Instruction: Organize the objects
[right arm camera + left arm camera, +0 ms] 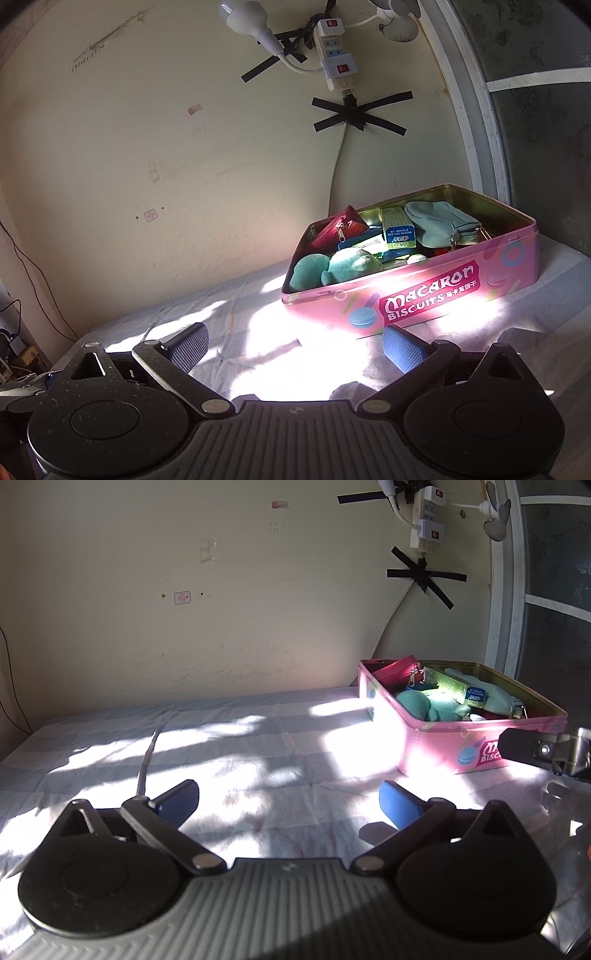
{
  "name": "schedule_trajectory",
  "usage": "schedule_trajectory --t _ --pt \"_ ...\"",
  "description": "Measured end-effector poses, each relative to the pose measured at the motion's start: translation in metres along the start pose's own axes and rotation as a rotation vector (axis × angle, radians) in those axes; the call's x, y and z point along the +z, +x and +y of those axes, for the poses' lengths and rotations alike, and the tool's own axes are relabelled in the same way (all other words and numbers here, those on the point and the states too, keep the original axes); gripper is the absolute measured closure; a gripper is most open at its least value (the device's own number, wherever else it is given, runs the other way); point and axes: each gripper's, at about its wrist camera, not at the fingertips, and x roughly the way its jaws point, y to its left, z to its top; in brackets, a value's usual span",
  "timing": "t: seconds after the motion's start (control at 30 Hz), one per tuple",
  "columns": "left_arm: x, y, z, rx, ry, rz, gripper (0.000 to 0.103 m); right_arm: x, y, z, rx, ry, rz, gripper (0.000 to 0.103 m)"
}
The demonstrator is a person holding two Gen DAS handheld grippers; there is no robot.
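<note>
The bed [258,317] is carrying the tin [424,291] near its far right corner, already filled. Both tongs, left [288,801] and right [295,347], are hanging spread and empty; approaching slowly seems wise.

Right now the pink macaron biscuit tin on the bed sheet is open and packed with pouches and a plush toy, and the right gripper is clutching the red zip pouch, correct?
Not quite. The right gripper is open and holds nothing, as the right wrist view shows; the red zip pouch lies inside the pink macaron biscuit tin with the rest.
</note>
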Motion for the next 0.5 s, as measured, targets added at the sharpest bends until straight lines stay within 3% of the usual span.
schedule_trajectory --t 0.5 --pt "-0.002 0.0086 -0.0031 0.024 0.005 0.028 0.0 -0.004 0.0095 -0.0029 -0.002 0.006 0.025 0.007"
